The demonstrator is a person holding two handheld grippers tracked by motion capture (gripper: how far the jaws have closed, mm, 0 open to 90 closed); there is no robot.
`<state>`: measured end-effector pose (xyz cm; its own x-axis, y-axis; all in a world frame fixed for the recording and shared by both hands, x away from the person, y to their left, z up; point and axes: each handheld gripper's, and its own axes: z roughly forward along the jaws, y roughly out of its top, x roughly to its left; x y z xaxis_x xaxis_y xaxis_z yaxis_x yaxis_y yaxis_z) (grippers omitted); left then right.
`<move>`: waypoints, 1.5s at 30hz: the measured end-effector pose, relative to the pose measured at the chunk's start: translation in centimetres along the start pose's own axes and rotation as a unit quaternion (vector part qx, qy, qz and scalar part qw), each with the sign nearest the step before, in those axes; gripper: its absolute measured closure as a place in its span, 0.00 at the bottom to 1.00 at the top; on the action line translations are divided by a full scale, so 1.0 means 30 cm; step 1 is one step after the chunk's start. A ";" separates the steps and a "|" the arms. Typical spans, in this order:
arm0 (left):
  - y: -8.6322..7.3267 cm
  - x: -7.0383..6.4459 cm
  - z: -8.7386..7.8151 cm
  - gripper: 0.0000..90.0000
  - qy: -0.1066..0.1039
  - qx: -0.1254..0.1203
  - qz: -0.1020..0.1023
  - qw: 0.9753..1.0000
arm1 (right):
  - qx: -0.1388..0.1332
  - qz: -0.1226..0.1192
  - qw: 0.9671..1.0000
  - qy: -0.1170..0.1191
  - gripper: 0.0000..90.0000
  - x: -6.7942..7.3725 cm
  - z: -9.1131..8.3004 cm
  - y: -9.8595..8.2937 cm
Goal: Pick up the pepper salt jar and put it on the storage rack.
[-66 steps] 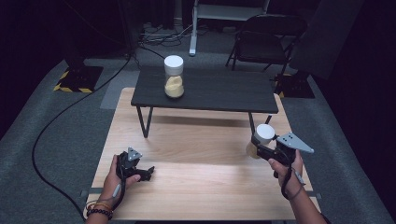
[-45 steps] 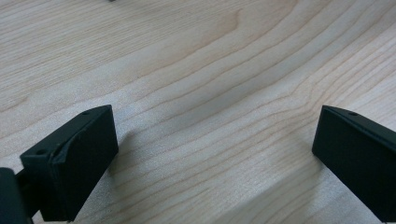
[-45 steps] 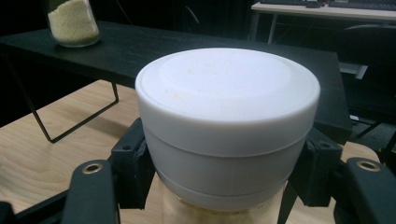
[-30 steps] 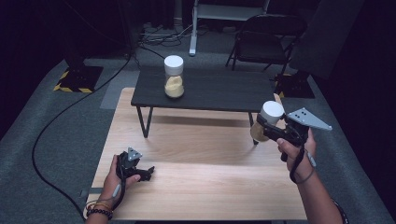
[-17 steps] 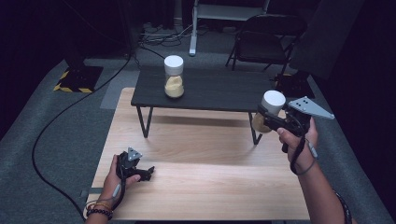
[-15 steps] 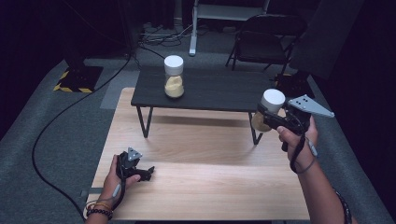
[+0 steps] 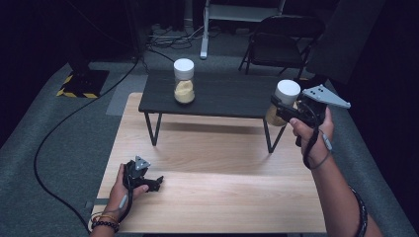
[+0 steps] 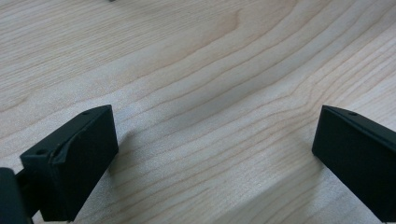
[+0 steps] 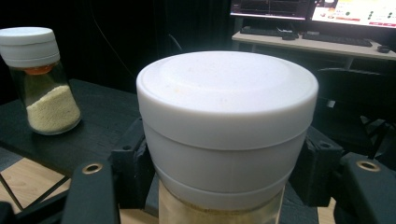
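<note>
Wood grain runs pale and straight across the table (image 7: 212, 197), a light board set on grey carpet (image 7: 59, 177) in a dark room. On its far half stands a low black bench (image 7: 222, 96) on thin legs. A jar (image 7: 184, 81) with a white lid and yellow powder stands upright on the bench's left part; in the right gripper view the same jar (image 9: 39, 79) sits at far left on the black top.

Right gripper (image 7: 284, 109) is held up in the air at the bench's right end, its jaws clamped on a second jar (image 7: 282, 101), gripping it just under the white lid. From its own camera that jar (image 9: 226, 135) sits between the jaws, upright, with pale powder showing at the bottom edge.

Left gripper (image 7: 153, 183) rests low on the near left part of the table, well apart from both jars. Its own camera shows bare wood (image 8: 201, 93) between jaws spread wide, holding nothing.

Behind the bench a folding chair (image 7: 281, 42) stands on the carpet, and a black cable (image 7: 54, 148) curves over the floor at left. A yellow-and-black striped base (image 7: 81, 84) lies near the far left. A desk with screens (image 9: 327, 18) stands in the background of the right gripper view.
</note>
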<state>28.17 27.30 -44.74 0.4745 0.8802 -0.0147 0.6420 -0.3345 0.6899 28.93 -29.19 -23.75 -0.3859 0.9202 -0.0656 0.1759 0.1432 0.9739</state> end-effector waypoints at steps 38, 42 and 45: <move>0.001 0.000 0.000 0.00 0.000 0.001 0.001 1.000 | -0.010 0.012 1.000 0.003 0.38 0.049 0.253 0.064; 0.000 0.000 0.000 0.00 0.000 0.000 0.001 1.000 | -0.010 0.013 1.000 0.006 0.38 0.057 0.273 0.064; 0.000 0.000 0.000 0.00 0.000 0.000 0.000 1.000 | -0.006 0.011 1.000 0.006 0.38 0.066 0.291 0.065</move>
<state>28.17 27.30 -44.74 0.4745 0.8801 -0.0147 0.6420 -0.3346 0.6898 36.40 -23.90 -23.87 -0.3929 0.9187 -0.0410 0.1741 0.1181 0.9776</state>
